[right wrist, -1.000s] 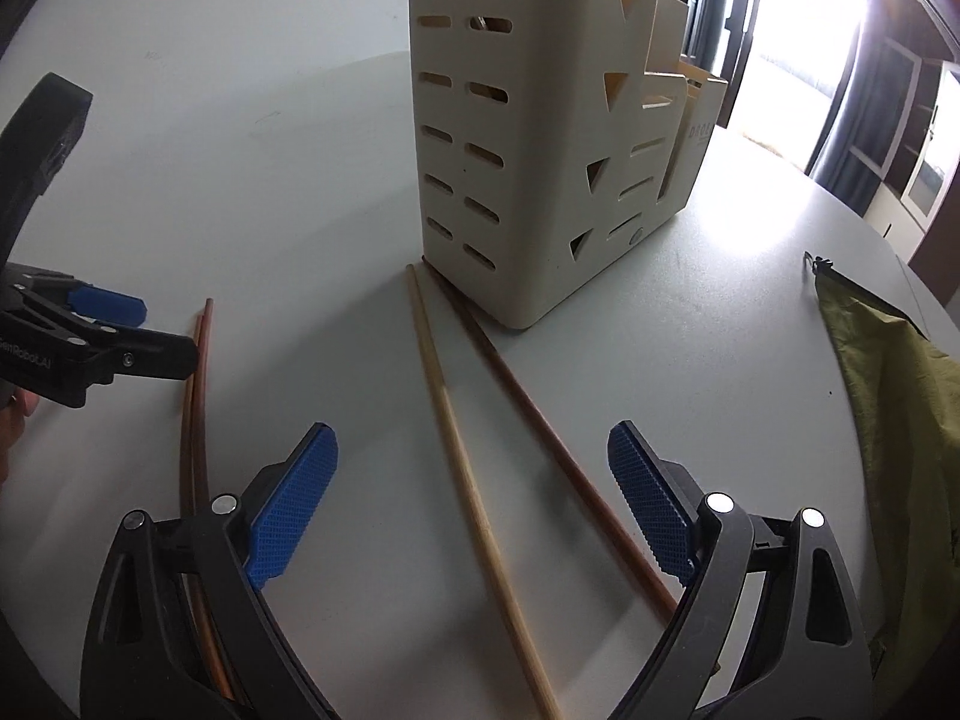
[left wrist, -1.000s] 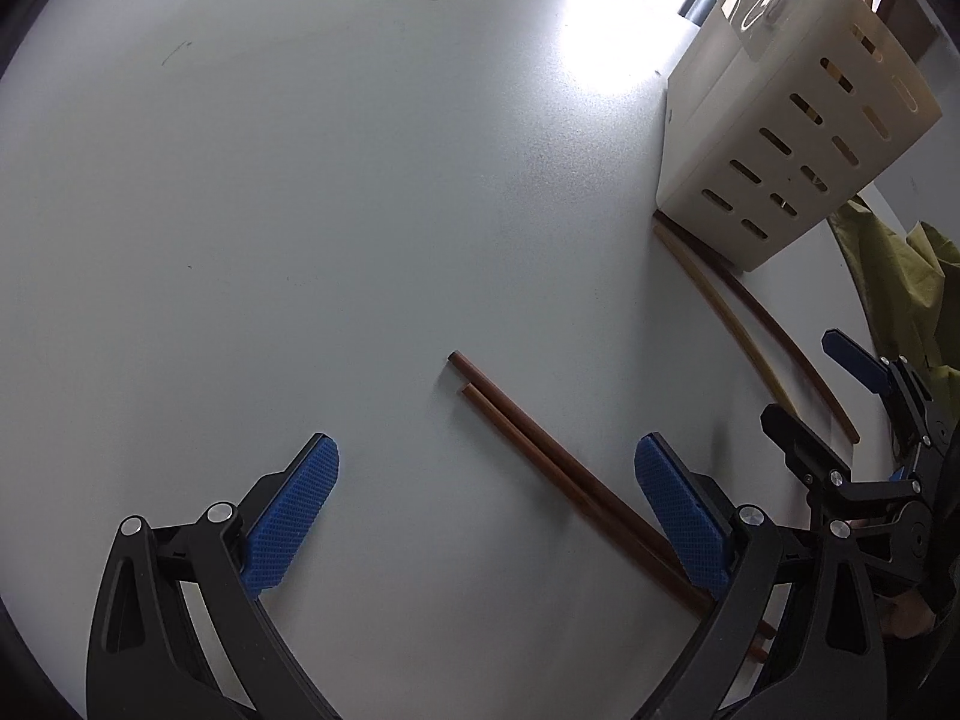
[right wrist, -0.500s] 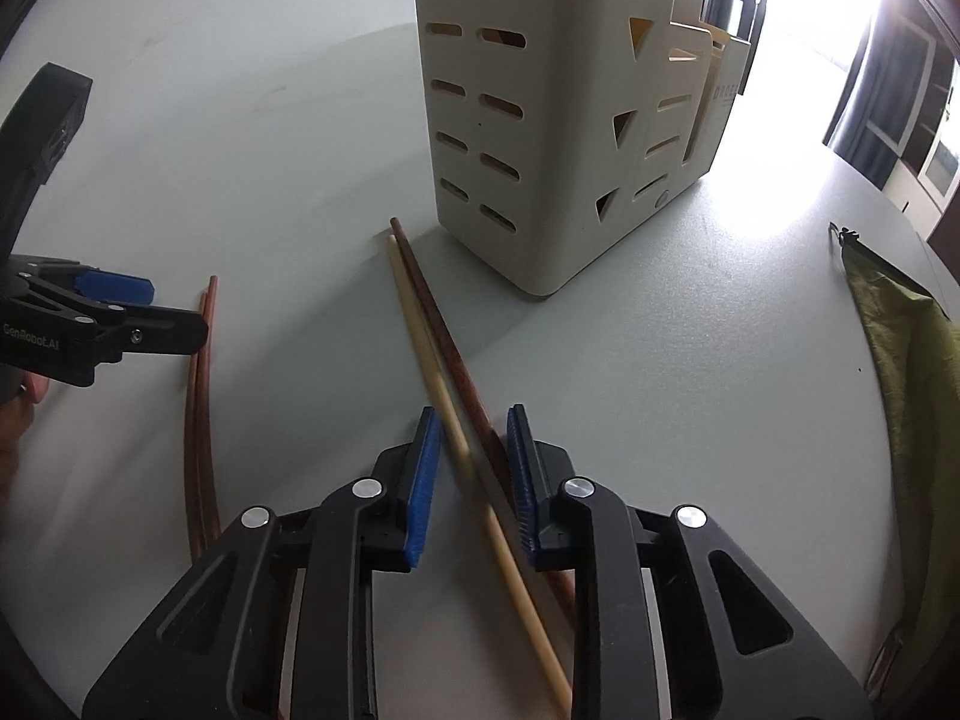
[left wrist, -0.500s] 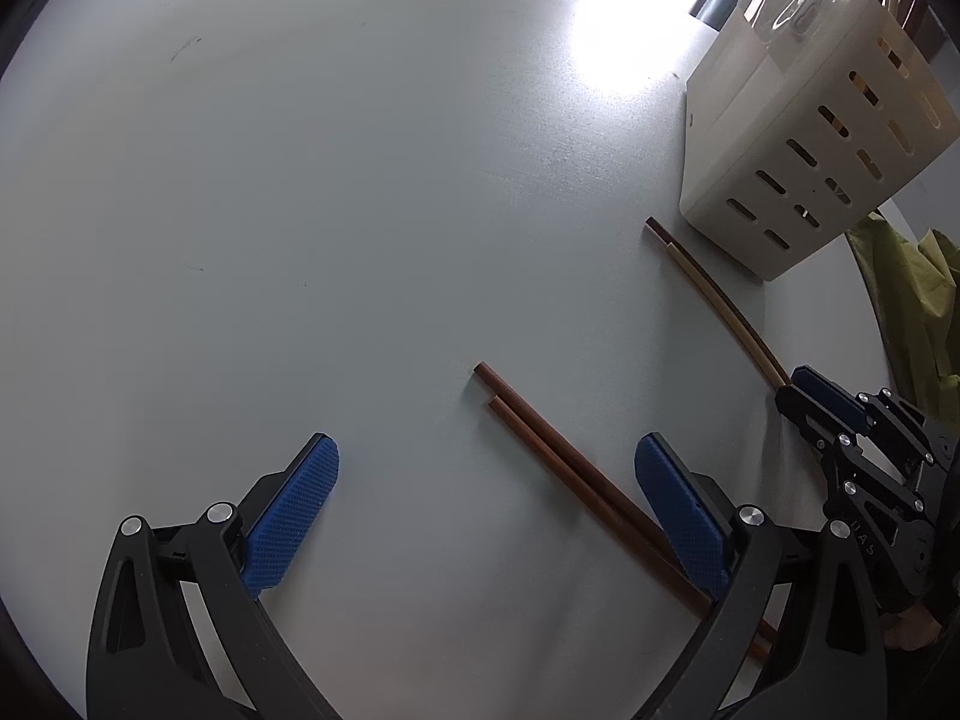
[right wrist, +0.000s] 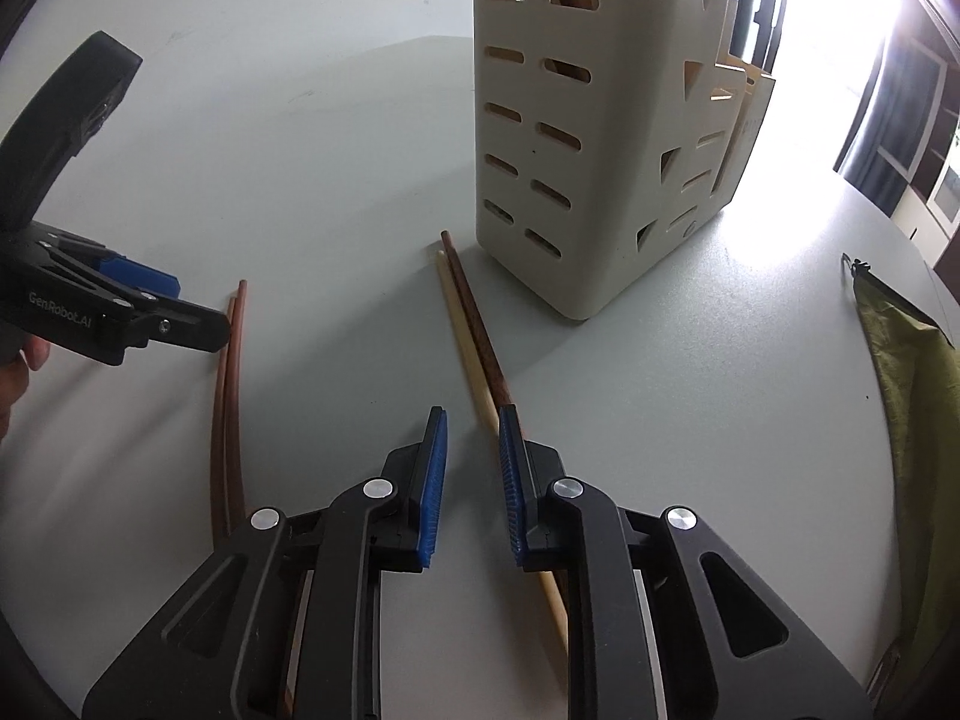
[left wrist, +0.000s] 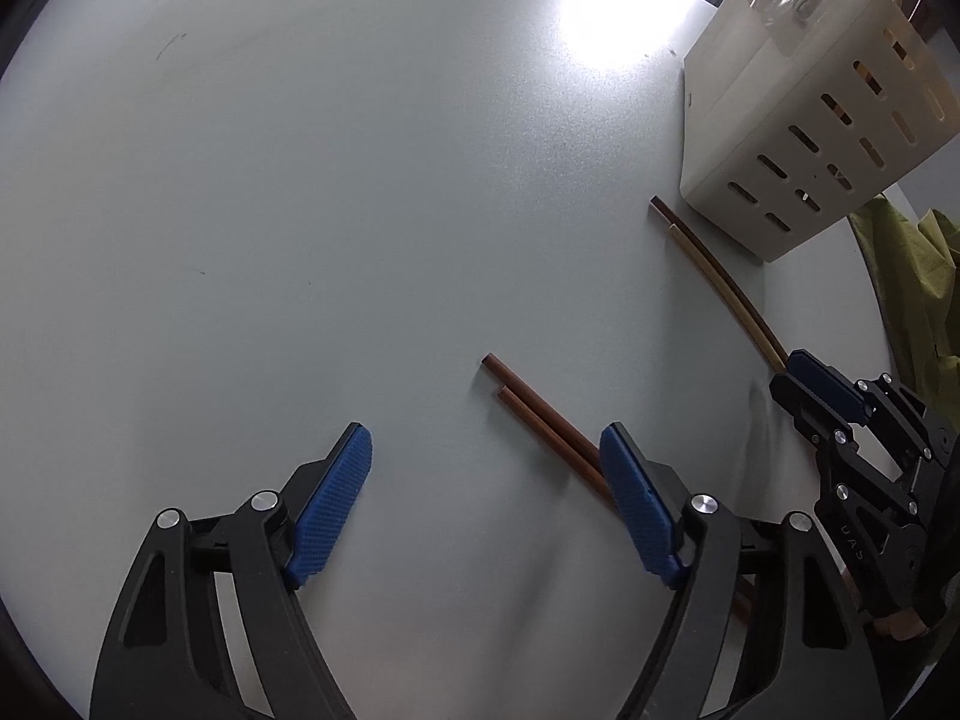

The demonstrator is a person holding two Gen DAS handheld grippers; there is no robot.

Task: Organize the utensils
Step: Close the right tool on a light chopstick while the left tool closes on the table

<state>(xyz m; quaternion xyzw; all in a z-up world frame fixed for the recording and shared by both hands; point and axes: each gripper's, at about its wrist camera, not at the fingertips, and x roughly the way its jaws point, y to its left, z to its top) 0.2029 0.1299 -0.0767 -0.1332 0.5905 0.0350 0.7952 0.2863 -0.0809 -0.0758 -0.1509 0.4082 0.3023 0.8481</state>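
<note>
- Tongs first: your right tongs (right wrist: 471, 468) are narrowed around 2 mismatched chopsticks (right wrist: 474, 336) on the worktop (left wrist: 300, 180), aligning them beside the slotted holder (right wrist: 576, 138).
- Your left tongs (left wrist: 486, 498) gape wide, empty, by the brown pair (left wrist: 540, 414).

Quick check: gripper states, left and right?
Left gripper: open, holding nothing.
Right gripper: nearly closed around the pale and dark chopsticks; whether it grips them cannot be told.

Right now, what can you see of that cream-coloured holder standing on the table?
The utensil holder is a tall cream box, apparently plastic, with walls pierced by slots and triangular holes. It stands upright on the white table, stepped into lower sections behind. Wooden sticks show faintly inside. Two chopsticks lie beside its base, apparently not touching.
</note>
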